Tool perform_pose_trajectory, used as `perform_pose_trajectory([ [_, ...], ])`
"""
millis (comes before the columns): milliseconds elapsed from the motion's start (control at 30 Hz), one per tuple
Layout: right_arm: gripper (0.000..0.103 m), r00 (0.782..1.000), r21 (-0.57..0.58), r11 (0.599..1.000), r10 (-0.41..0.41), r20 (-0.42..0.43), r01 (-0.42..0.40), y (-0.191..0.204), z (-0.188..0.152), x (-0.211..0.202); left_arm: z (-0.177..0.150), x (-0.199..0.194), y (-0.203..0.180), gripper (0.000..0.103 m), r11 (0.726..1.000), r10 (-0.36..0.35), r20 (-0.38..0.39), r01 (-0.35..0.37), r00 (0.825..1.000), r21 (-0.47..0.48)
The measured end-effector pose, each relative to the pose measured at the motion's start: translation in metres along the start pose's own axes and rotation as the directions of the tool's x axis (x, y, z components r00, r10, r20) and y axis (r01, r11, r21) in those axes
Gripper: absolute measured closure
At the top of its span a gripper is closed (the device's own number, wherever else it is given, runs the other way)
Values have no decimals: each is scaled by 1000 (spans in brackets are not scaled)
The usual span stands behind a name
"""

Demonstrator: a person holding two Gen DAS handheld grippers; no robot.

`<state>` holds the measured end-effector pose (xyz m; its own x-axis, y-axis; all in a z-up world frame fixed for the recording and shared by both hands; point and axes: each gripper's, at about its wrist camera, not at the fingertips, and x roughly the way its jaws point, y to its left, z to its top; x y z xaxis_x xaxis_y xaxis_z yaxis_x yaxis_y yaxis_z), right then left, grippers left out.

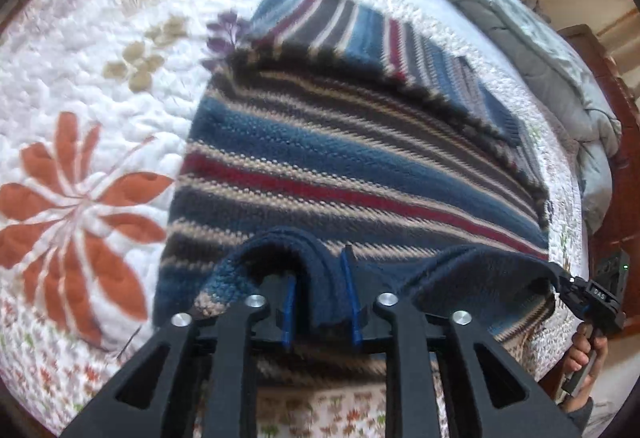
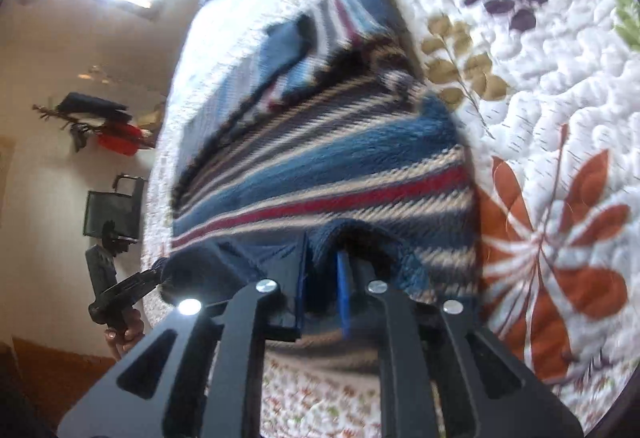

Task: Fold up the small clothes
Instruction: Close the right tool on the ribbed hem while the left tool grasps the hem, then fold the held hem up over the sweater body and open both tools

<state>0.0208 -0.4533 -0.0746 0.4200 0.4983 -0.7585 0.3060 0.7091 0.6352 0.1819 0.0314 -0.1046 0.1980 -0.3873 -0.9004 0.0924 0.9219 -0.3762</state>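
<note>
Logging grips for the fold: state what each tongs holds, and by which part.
Both hold the striped blue, red and beige knitted sweater by its navy near hem: left tongs and right tongs at opposite ends.

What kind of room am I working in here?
Most likely a bedroom: the striped sweater lies on a bed's floral quilt, with a bunched grey comforter at the far edge and clothes on a wall hook.
</note>
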Motion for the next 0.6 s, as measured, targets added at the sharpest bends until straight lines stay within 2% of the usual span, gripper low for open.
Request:
perform_pose_trajectory([
  [67, 87, 1000, 11, 1000, 6, -17, -5, -7, 4, 7, 4, 4, 8, 79, 999, -36, -15, 36, 999, -30],
  [100, 87, 1000, 12, 1000, 10, -19, -10, -8, 4, 7, 4, 3, 11, 75, 997, -61, -18, 60, 998, -40],
  [133, 86, 1000, 5, 1000, 16, -22, -16, -8, 3, 6, 3, -2, 16, 62, 994, -96, -13, 95, 995, -54],
  [167, 83, 1000, -5, 1000, 17, -23, -17, -8, 2, 3, 3, -5, 19, 57, 993, -102, -1, 102, 995, -58],
  [200, 75, 999, -12, 1000, 28, -22, -29, -7, 2, -1, 2, -14, 24, 52, 991, -114, 20, 115, 993, -67],
  [233, 64, 999, -7, 999, 39, -13, -39, -8, 1, -6, 1, -21, 27, 43, 991, -106, 36, 109, 994, -75],
  [267, 35, 1000, -3, 1000, 15, 15, -15, -9, 1, -15, 1, -30, 31, 38, 994, -71, 64, 76, 995, -80],
  [300, 31, 999, -8, 1000, -19, 40, 19, -9, 2, -22, -1, -39, 33, 32, 996, -27, 93, 34, 995, -79],
  [333, 33, 996, -17, 998, -55, 71, 56, -9, 3, -34, -3, -49, 34, 32, 997, 27, 123, -18, 992, -70],
  [400, 43, 995, -8, 999, -39, 94, 39, -10, 3, -53, -8, -64, 35, 32, 995, 93, 155, -86, 984, -51],
  [433, 43, 994, -12, 999, -36, 99, 37, -9, 2, -59, -11, -71, 34, 32, 993, 115, 168, -110, 979, -39],
  [500, 43, 991, -65, 994, -76, 107, 83, 2, -3, -70, -17, -81, 28, 32, 989, 143, 185, -145, 972, -4],
  [600, 43, 988, -143, 980, -130, 88, 141, 19, -10, -71, -23, -86, 6, 23, 971, 204, 216, -225, 955, 82],
])
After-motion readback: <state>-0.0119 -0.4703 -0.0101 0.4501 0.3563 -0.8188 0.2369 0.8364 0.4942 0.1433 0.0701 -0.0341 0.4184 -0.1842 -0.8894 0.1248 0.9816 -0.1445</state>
